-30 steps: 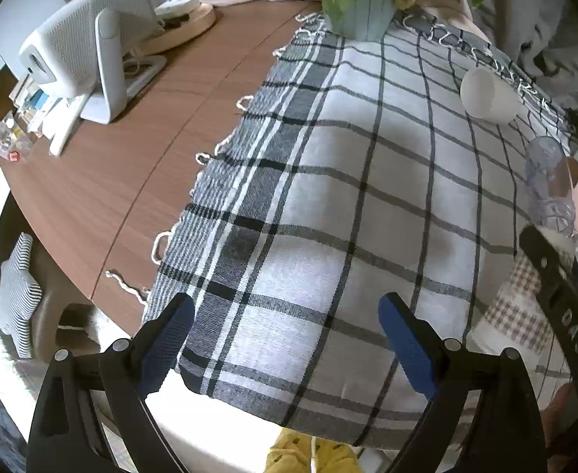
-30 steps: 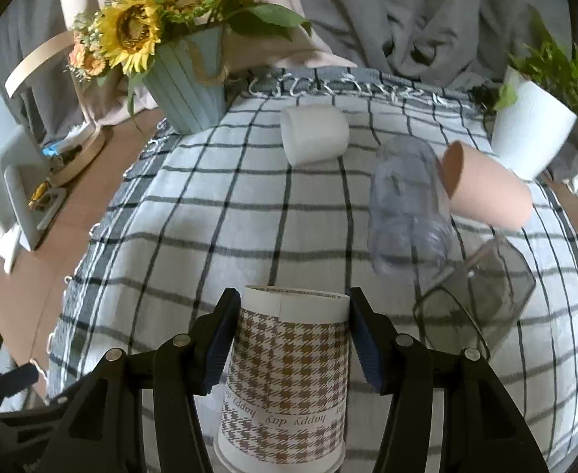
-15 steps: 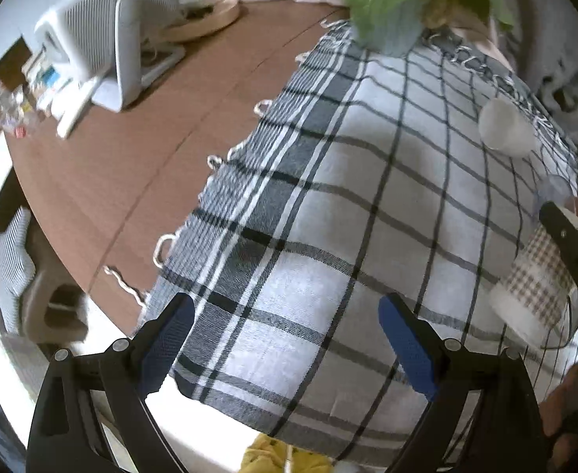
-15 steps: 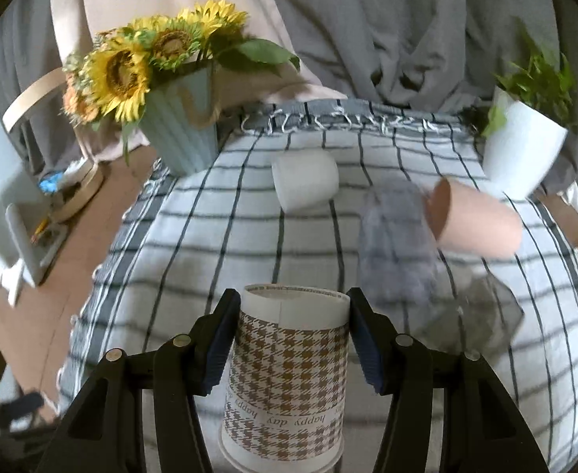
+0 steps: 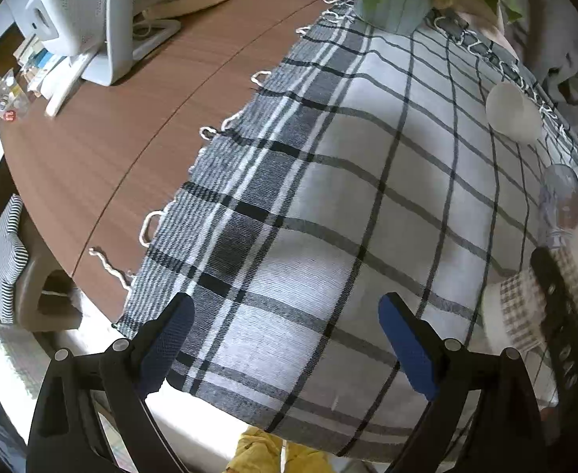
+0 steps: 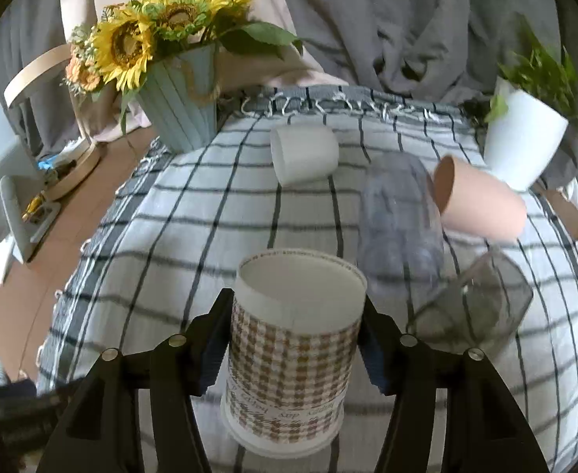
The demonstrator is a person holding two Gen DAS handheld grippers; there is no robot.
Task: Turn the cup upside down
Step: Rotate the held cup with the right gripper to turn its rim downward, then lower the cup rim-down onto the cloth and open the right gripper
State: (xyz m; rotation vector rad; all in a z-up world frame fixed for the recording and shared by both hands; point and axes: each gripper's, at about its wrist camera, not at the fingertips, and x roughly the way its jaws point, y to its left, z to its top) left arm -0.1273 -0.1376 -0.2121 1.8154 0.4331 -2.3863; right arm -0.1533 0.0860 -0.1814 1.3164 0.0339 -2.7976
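Observation:
My right gripper (image 6: pixel 294 339) is shut on a houndstooth paper cup (image 6: pixel 289 351). The cup is upside down: its base faces up and away from me, its wide rim points down toward the plaid cloth (image 6: pixel 194 236). The printed text on it reads inverted. In the left wrist view the same cup (image 5: pixel 517 311) shows at the right edge, tilted, inside the right gripper's black finger (image 5: pixel 560 315). My left gripper (image 5: pixel 285 335) is open and empty above the cloth's near edge (image 5: pixel 289 354).
Lying on the cloth are a white cup (image 6: pixel 304 153), a clear plastic cup (image 6: pixel 399 213), a pink cup (image 6: pixel 482 201) and a grey glass (image 6: pixel 478 307). A sunflower vase (image 6: pixel 182 110) and a white plant pot (image 6: pixel 525 134) stand at the back. A white device (image 5: pixel 84 19) sits on the wooden table.
My right gripper has tipped, so the cup's base now shows from above and the cup sits lower toward the cloth. The left gripper has stayed open and shifted slightly.

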